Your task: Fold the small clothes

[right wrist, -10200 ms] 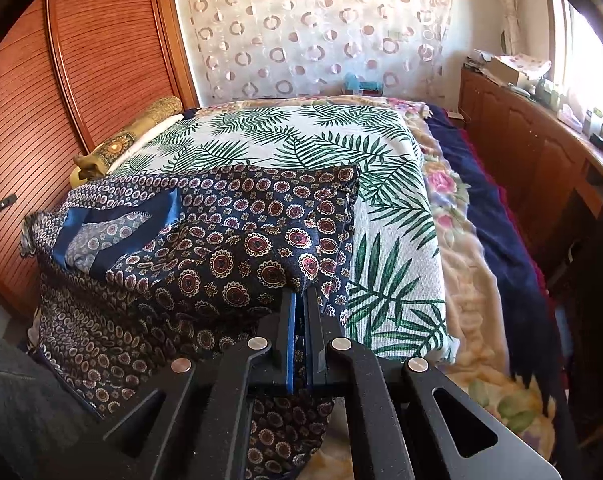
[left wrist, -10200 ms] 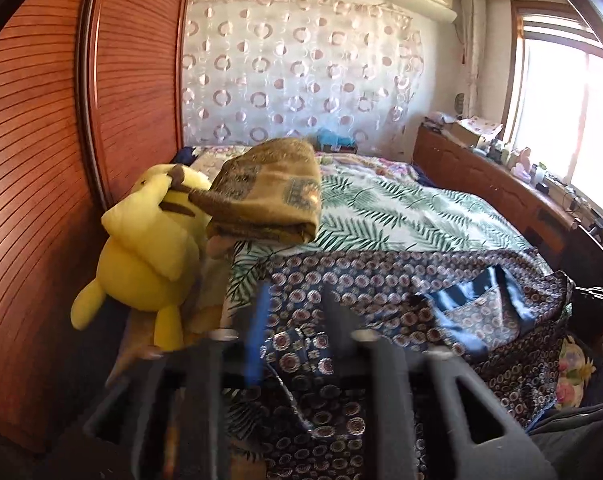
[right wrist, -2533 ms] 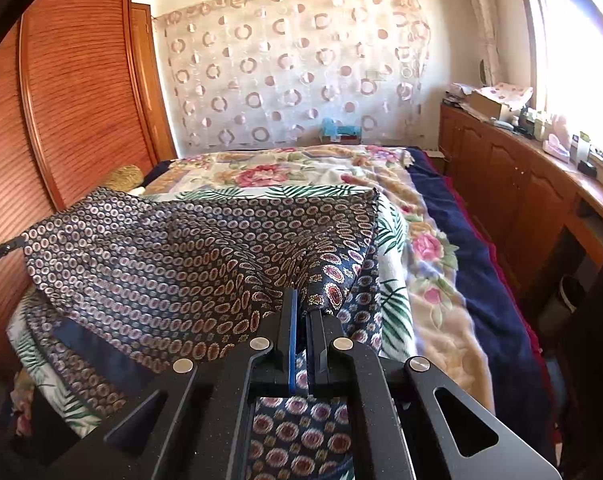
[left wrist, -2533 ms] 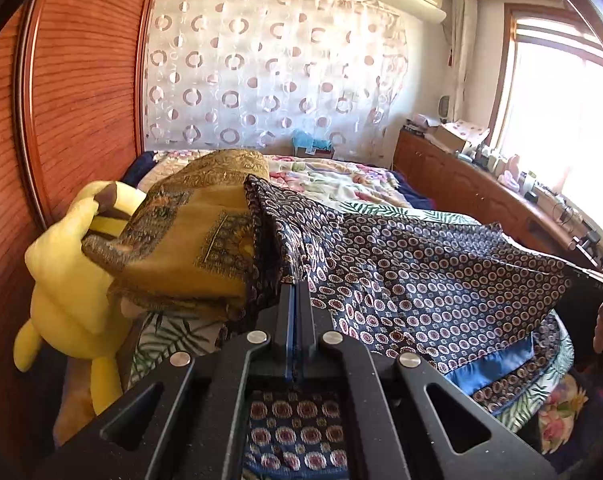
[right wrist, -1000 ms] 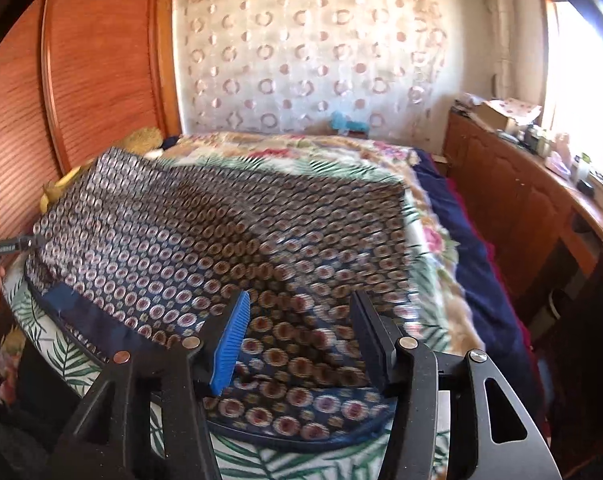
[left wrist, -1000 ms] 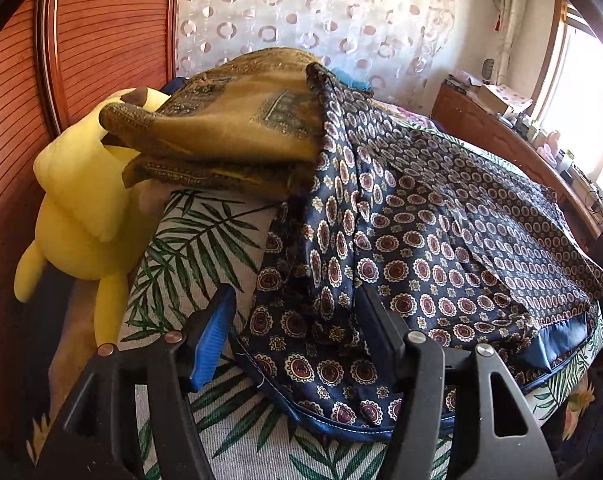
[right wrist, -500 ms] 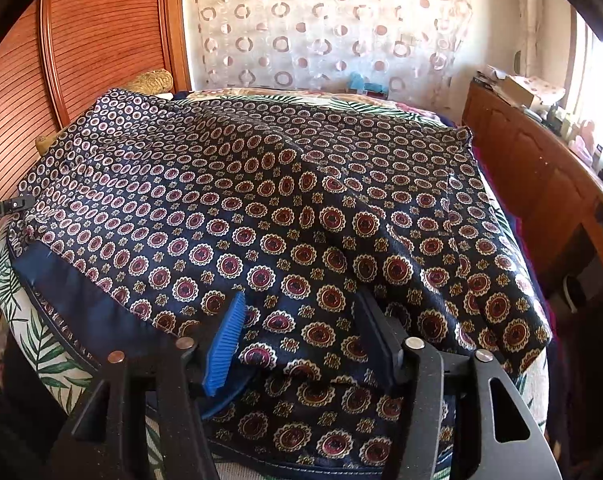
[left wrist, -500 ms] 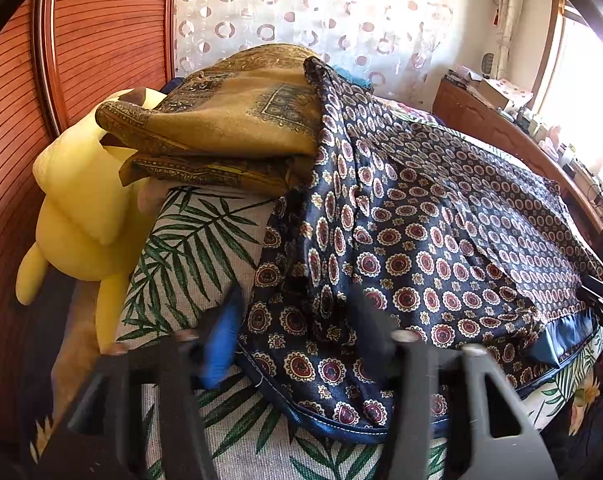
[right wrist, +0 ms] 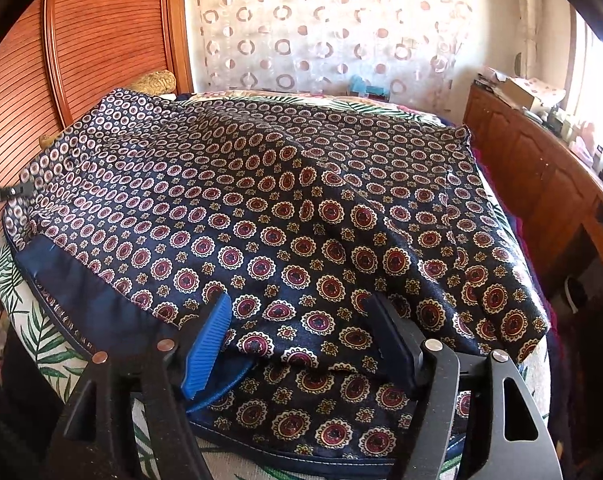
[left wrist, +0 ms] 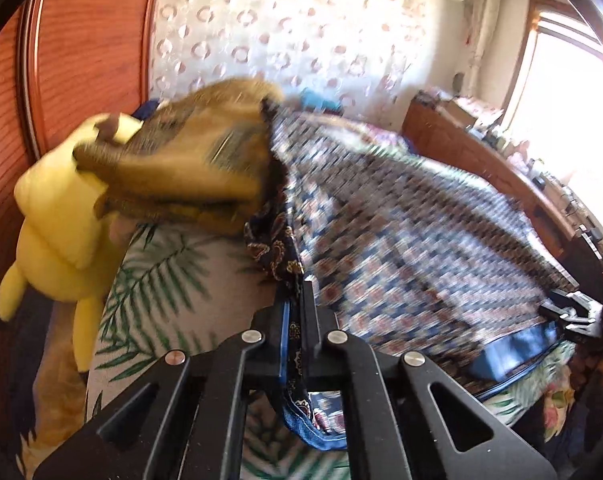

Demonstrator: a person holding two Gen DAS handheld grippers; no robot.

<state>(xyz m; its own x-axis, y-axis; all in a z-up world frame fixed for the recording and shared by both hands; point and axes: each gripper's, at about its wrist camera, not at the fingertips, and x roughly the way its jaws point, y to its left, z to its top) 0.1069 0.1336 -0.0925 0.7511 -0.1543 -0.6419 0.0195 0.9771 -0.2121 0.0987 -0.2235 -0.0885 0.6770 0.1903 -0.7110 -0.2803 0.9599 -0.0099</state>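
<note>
A dark blue garment (right wrist: 261, 184) with a red and cream medallion print lies spread over the bed, folded once, its plain blue lining showing at the near left. In the left wrist view the same garment (left wrist: 401, 232) is blurred, and my left gripper (left wrist: 299, 292) is shut on its near edge, with the hem hanging down between the fingers. My right gripper (right wrist: 301, 312) hovers low over the garment's near fold. Its jaws are opening, and cloth lies between the fingers (right wrist: 211, 332) without being pinched.
A yellow plush toy (left wrist: 57, 216) and a golden-brown patterned cushion (left wrist: 189, 160) lie at the bed's left side against the wooden wardrobe (right wrist: 101, 40). A palm-leaf bedspread (left wrist: 161, 280) covers the bed. A wooden cabinet (right wrist: 541, 184) runs along the right under the window.
My left gripper has closed on the garment's edge and lifted it a little. My right gripper's jaws have spread wider and sunk closer to the cloth.
</note>
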